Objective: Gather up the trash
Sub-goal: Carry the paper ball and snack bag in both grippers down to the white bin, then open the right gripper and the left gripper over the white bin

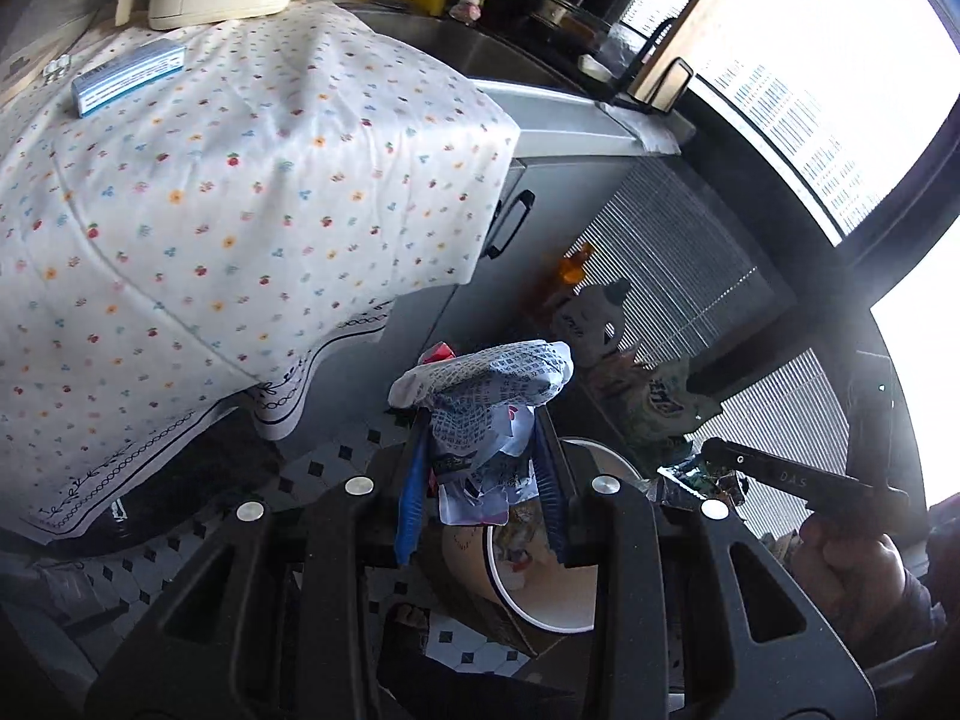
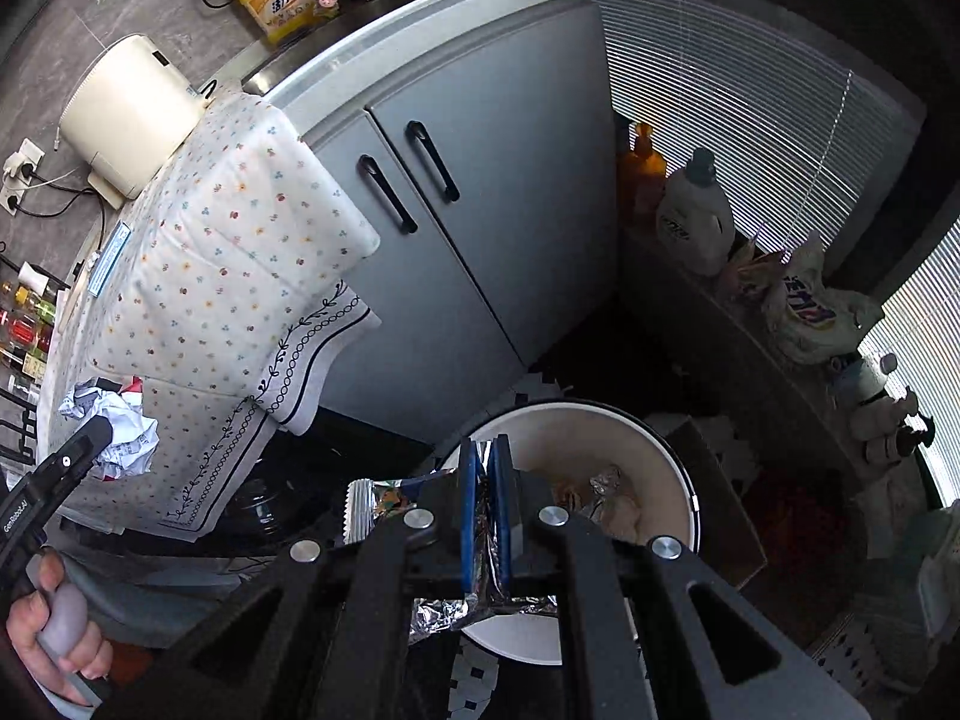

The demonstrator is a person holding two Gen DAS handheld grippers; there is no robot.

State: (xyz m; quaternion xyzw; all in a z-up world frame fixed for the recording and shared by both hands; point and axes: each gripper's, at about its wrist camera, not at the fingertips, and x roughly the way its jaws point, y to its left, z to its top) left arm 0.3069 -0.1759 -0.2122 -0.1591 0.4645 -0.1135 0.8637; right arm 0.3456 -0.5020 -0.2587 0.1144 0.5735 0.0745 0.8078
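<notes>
My left gripper [image 1: 480, 420] is shut on a crumpled blue-and-white printed wrapper [image 1: 480, 378], which bulges out above its blue pads [image 1: 414, 492]. Right beneath it on the floor stands a white trash bin [image 1: 558, 606] with scraps inside. My right gripper [image 2: 485, 450] is shut on a silver foil wrapper [image 2: 384, 501] and hangs over the near rim of the same bin [image 2: 660, 468]. In the right wrist view the left gripper [image 2: 102, 429] shows at far left with its crumpled wrapper [image 2: 129, 438]. The right gripper [image 1: 714, 450] appears at the right of the left wrist view.
A table under a floral cloth [image 1: 240, 180] carries a blue box [image 1: 129, 75] and a cream kettle [image 2: 126, 114]. Grey cabinet doors [image 2: 480, 210] stand behind the bin. Detergent bottles [image 2: 696, 216] and bags line a ledge by the blinds. A cardboard box [image 2: 726, 480] sits beside the bin.
</notes>
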